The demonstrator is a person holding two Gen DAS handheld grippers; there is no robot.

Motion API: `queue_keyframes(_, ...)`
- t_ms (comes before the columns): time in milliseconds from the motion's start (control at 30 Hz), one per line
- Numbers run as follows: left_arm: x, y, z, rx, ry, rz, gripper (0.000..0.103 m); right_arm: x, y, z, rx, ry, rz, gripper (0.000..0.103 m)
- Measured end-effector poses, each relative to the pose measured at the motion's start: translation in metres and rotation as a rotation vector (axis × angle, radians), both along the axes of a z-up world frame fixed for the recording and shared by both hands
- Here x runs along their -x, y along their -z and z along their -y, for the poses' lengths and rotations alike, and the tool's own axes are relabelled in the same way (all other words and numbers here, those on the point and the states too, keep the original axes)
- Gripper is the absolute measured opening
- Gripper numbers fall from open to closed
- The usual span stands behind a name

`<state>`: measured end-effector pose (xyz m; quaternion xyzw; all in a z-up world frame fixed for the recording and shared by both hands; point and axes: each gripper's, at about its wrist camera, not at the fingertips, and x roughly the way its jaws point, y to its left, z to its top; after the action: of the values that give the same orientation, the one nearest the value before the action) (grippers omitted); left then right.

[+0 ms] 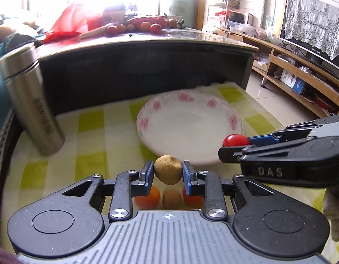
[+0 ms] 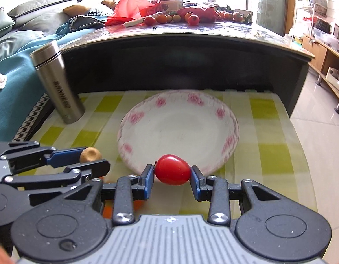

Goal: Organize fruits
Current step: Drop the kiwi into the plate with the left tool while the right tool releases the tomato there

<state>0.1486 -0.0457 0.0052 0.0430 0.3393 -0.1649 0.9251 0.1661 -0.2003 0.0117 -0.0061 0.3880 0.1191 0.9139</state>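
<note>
The left tool [image 1: 168,173] is held level and low over the desk [image 2: 268,154], its two blue pads narrowed onto a small brown fruit [image 1: 168,169]; the fruit is round, dull and rough-skinned, and it hangs clear of the cloth just short of the plate's near rim. Well ahead of this tool and to its left stands a steel flask [image 1: 30,103], a smooth brushed cylinder with a seam below its cap and dark lettering down its side. Under the left tool's fingers lie blurred orange and tan fruits [image 1: 147,195], perhaps three, though the view is too soft to count them. The cloth [image 1: 90,121] on the desk is a thin, glossy check of pale yellow-green and white. Straight ahead of both tools sits the plate [image 2: 226,118], a shallow white ceramic dish with pink flowers around its rim and nothing in it. The right tool [image 2: 172,173] comes in level beside the left one, its black linkage arms drawn in and its pads pressed on a red cherry tomato [image 2: 172,169]; the tomato is glossy, oval and smooth, held over the plate's near rim. Beyond the plate rises a dark, higher table [image 2: 213,29] whose shiny top carries more small red and orange fruits [image 2: 192,18].
</note>
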Motion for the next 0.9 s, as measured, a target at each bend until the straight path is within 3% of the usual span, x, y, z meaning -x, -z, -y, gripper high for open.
queue_keyframes(233,-0.037,0.013,0.013,-0.042,0.023,-0.002,0.036,-0.032,0.016,0.005,0.023,-0.001,-0.011,0.040)
queue_keyframes(467,-0.049,0.019,0.018,-0.071,0.032,0.004,0.035,-0.044,0.028,0.010,0.028,0.004,-0.012,0.041)
queue_keyframes(667,-0.051,0.017,0.018,-0.072,0.024,0.006,0.038,-0.047,0.027,0.009,0.015,0.005,0.003,0.042)
queue_keyframes(800,-0.046,0.012,0.013,-0.067,0.020,0.011,0.041,-0.044,0.019,0.009,0.007,0.008,0.037,0.050)
queue_keyframes(900,-0.042,0.006,0.007,-0.062,0.013,0.012,0.042,-0.042,0.012,0.011,-0.004,0.026,0.051,0.051)
